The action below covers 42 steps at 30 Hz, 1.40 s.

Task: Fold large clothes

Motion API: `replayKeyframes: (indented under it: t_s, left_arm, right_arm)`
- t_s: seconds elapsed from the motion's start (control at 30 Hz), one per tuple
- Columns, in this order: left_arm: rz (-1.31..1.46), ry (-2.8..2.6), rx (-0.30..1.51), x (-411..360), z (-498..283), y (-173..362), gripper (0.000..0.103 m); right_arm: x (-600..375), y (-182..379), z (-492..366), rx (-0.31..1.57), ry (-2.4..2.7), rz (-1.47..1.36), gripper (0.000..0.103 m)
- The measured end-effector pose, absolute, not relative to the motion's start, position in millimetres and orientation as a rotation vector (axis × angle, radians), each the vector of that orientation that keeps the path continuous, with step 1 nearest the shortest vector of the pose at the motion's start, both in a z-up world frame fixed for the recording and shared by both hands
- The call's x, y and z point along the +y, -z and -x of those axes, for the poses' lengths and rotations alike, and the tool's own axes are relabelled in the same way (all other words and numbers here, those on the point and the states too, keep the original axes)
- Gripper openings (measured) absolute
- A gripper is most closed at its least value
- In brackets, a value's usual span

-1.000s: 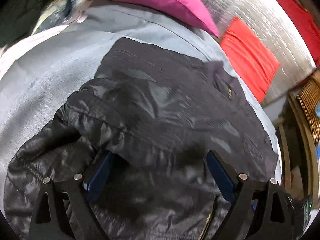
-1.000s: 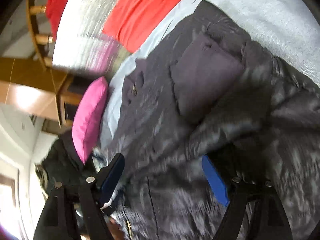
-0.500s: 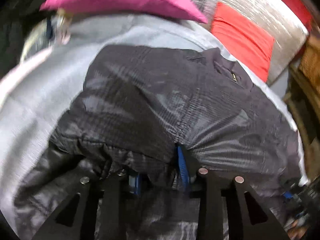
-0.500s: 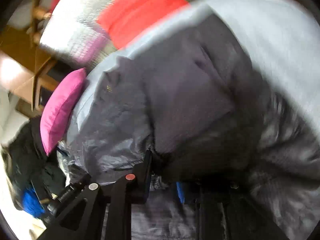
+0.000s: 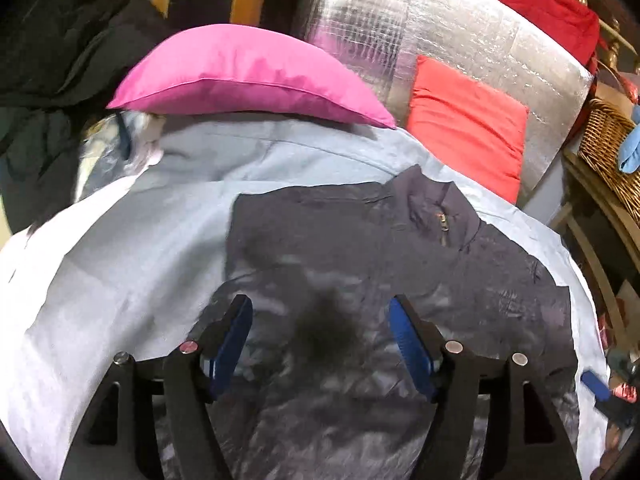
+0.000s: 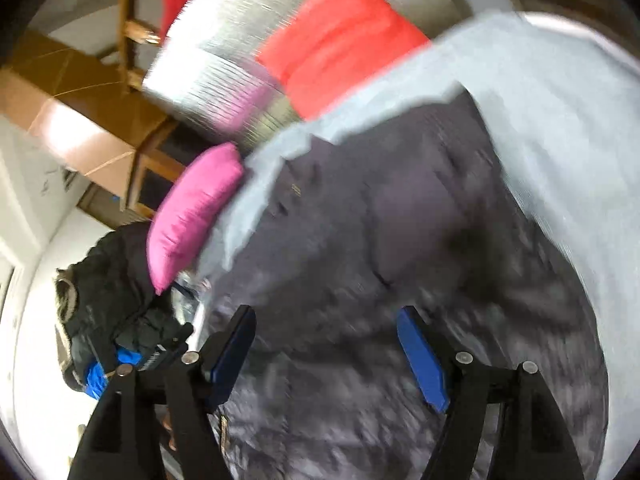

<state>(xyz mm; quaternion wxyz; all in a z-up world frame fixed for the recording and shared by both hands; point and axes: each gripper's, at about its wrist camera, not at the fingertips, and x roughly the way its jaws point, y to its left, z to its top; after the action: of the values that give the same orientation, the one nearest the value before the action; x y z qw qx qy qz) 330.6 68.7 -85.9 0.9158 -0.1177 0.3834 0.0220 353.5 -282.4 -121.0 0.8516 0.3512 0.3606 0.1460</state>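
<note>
A dark grey padded jacket (image 5: 380,264) lies spread on a pale blue sheet (image 5: 132,248), collar and brass zip pull (image 5: 442,222) at the far end. My left gripper (image 5: 320,320) is open and empty, hovering above the jacket's middle. In the right wrist view the jacket (image 6: 400,216) is blurred; my right gripper (image 6: 326,334) is open and empty above its near part. The other gripper's blue pad shows at the far right of the left wrist view (image 5: 596,382).
A pink cushion (image 5: 248,76) and an orange-red cushion (image 5: 468,124) lie at the sheet's far edge against a silver foil panel (image 5: 460,36). A heap of dark clothes (image 5: 52,48) sits left. A wicker basket (image 5: 608,152) stands right.
Half a second ago both grippers were shut on jacket fabric. Both have now opened, let go of it and lifted back; the jacket lies flatter on the sheet.
</note>
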Motion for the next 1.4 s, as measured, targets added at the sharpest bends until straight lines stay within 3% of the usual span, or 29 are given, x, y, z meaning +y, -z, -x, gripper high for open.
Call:
replayKeyframes:
  t_s: [0.17,0.23,0.27,0.3,0.53,0.67,0.8,1.0,1.1,1.2,1.4]
  left_arm:
    - [0.183,-0.038,0.855,39.9,-356.8,118.7,0.071]
    - [0.132,-0.050,0.941,31.3,-371.4,149.2,0.072]
    - [0.103,-0.049,0.930,28.4,-371.4,160.4,0.072]
    - [0.065,-0.053,0.893,25.6,-365.6,161.1,0.074]
    - [0.015,-0.057,0.847,21.1,-356.5,166.4,0.075]
    - [0.006,-0.066,0.831,18.0,-352.9,166.6,0.076]
    - [0.003,-0.065,0.831,19.0,-355.0,167.0,0.076]
    - [0.014,-0.046,0.824,24.0,-349.0,161.4,0.076]
    - [0.061,0.003,0.796,45.9,-337.2,142.1,0.077]
    - [0.197,-0.012,0.782,91.4,-339.6,128.4,0.091]
    - [0.466,-0.002,0.950,171.2,-396.1,156.2,0.091]
  right_arm:
    - [-274.2,136.0,-410.2,0.781,-0.292,-0.666,0.076]
    - [-269.7,166.6,-434.3,0.879,-0.227,-0.607,0.076]
    - [-271.3,179.8,-438.7,0.905,-0.211,-0.601,0.071]
    - [-270.8,183.9,-437.8,0.882,-0.207,-0.564,0.067]
    - [-254.3,156.7,-434.2,0.854,-0.183,-0.458,0.066]
    - [-242.8,142.0,-448.8,0.823,-0.193,-0.413,0.074]
    - [-243.2,181.1,-476.4,0.936,-0.147,-0.388,0.075]
    - [-245.4,158.5,-458.3,0.903,-0.146,-0.388,0.075]
    - [-258.1,141.8,-430.3,0.851,-0.164,-0.359,0.075]
    - [-284.4,130.6,-410.5,0.802,-0.159,-0.340,0.075]
    - [-360.5,153.9,-432.0,0.845,-0.111,-0.537,0.075]
